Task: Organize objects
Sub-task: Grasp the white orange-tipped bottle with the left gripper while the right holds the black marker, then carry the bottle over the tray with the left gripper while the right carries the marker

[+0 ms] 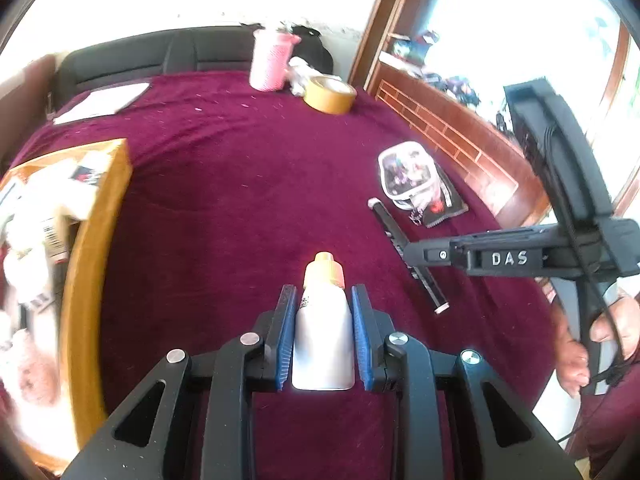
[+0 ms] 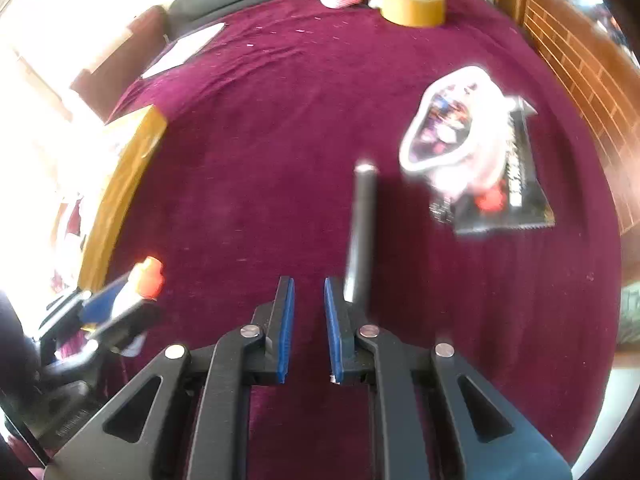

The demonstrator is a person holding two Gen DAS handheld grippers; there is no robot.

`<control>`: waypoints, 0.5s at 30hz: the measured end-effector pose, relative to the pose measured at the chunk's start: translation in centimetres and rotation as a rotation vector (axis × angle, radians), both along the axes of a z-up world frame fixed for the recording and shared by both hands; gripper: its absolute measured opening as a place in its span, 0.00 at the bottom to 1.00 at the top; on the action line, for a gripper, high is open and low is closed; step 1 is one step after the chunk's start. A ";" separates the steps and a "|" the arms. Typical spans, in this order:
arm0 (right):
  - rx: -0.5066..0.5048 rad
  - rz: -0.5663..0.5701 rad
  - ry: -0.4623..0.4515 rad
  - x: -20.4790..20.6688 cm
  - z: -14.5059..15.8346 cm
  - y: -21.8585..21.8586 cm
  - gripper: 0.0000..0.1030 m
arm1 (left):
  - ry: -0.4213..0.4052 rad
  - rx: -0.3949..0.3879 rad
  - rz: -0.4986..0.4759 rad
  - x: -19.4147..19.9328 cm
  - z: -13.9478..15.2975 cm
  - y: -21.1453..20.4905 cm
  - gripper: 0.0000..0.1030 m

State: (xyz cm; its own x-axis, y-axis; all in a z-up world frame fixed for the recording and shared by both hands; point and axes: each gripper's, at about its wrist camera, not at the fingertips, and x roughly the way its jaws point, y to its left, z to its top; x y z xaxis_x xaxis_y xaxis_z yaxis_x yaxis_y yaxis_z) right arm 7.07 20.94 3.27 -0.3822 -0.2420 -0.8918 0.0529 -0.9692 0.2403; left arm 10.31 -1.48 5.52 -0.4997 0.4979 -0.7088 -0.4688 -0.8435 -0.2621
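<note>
My left gripper [image 1: 324,292] is shut on a white bottle with an orange cap [image 1: 323,328], held above the maroon cloth. The bottle also shows in the right wrist view [image 2: 142,284], blurred, next to the cardboard box [image 2: 120,184]. My right gripper [image 2: 309,284] is open and empty above the cloth; it also shows in the left wrist view [image 1: 416,256]. A black tube [image 2: 362,232] lies just right of its fingers and also shows in the left wrist view [image 1: 408,256]. A clear pouch [image 1: 406,174] and a black packet [image 1: 444,204] lie at the right.
An open cardboard box [image 1: 86,240] holding several items stands at the left. A tape roll [image 1: 330,94], a pink cup [image 1: 270,60] and white papers [image 1: 104,100] sit at the far side. A wooden bed frame [image 1: 460,132] borders the right.
</note>
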 end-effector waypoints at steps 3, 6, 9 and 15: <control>0.096 -0.034 0.026 -0.2 0.3 -0.8 0.13 | 0.006 0.028 0.037 0.3 0.6 -2.6 0.22; 0.261 -0.113 0.048 -1.4 -0.5 -0.5 0.21 | 0.014 0.051 0.069 0.8 0.9 -4.9 0.22; 0.261 -0.148 0.023 -2.1 -2.1 0.3 0.22 | 0.021 0.063 0.092 1.1 0.8 -6.6 0.22; 0.222 -0.161 0.035 -2.1 -2.9 0.1 0.12 | 0.025 0.090 0.141 1.4 0.7 -9.7 0.22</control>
State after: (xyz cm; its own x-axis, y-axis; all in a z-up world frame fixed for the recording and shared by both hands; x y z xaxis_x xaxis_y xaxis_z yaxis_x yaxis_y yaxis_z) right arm 4.99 21.03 0.35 -0.4315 0.0242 -0.9018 -0.1018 -0.9946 0.0220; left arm 11.74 -11.17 6.20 -0.5861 0.4824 -0.6510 -0.3550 -0.8751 -0.3288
